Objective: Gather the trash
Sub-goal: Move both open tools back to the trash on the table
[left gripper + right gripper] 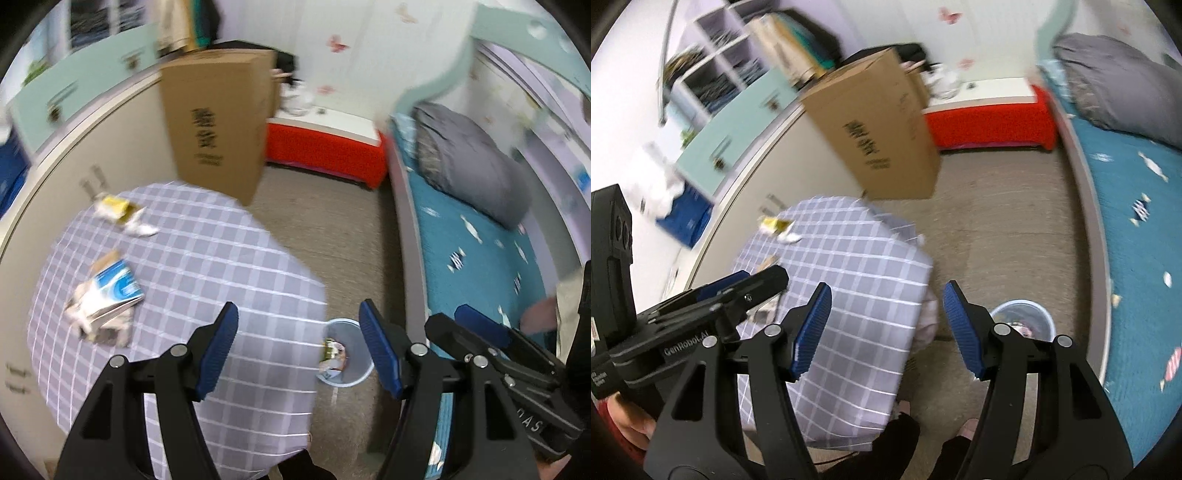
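Trash (105,295): a crumpled blue-and-white carton lies flat on the checked cloth of the desk (221,258), long axis pointing toward the round waste bin (347,354). Left gripper (299,350) and right gripper (884,326) both gape empty.

blue-white packet (110,295) crumpled | yellow wrapper (116,207) on table | bin (345,352) part-filled

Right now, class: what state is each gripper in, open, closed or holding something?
Left gripper: open, holding nothing.
Right gripper: open, holding nothing.
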### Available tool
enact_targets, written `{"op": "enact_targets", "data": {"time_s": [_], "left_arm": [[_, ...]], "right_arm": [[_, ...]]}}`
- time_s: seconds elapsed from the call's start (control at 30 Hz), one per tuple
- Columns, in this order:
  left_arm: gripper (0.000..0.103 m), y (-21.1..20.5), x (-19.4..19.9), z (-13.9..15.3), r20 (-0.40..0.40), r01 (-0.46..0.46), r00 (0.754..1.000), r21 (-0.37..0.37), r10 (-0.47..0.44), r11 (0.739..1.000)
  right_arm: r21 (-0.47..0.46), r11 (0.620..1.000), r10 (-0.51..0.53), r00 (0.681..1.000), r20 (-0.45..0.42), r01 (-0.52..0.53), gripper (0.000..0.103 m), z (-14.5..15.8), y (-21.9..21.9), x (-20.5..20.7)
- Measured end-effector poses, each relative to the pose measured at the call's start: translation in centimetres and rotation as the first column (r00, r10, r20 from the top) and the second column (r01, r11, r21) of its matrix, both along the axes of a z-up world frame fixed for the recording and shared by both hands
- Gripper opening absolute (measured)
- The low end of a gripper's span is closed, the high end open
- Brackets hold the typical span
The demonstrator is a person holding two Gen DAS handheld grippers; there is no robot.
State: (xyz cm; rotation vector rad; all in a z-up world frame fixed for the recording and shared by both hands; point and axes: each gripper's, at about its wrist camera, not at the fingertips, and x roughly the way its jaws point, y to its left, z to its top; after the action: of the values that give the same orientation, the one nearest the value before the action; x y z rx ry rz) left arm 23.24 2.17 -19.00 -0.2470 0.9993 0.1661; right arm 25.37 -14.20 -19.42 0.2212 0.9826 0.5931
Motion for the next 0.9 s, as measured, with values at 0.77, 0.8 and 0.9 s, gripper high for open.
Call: {"op": "enact_targets", "data": {"time_s": [0.77,0.8,0.9], "left_arm": [[0.067,21.5,-0.5,-9.6,-0.261,0.022,0.965,-0.001,-0.021,1.0],[0.067,21.8,-0.2,-10.4,-0.282,0.046,0.958,0.005,-0.043,0.999],[0.067,21.9,0.6,-12.1,-0.323,0.11,0.941,0.025,-0.096,0.994]], "right_arm": [[-0.049,0.989,0.129,0.978,-0.162,-0.138,0.063,-7.2,22.3,1.7],[-0.05,0.99,0.12,0.978,-0.172,-0.13,0.063,-7.6,22.7,1.8],[-0.058,0.993,0.092,0.976,-0.197,-0.105,0.063,-8.7,23.4,2.3]]}}
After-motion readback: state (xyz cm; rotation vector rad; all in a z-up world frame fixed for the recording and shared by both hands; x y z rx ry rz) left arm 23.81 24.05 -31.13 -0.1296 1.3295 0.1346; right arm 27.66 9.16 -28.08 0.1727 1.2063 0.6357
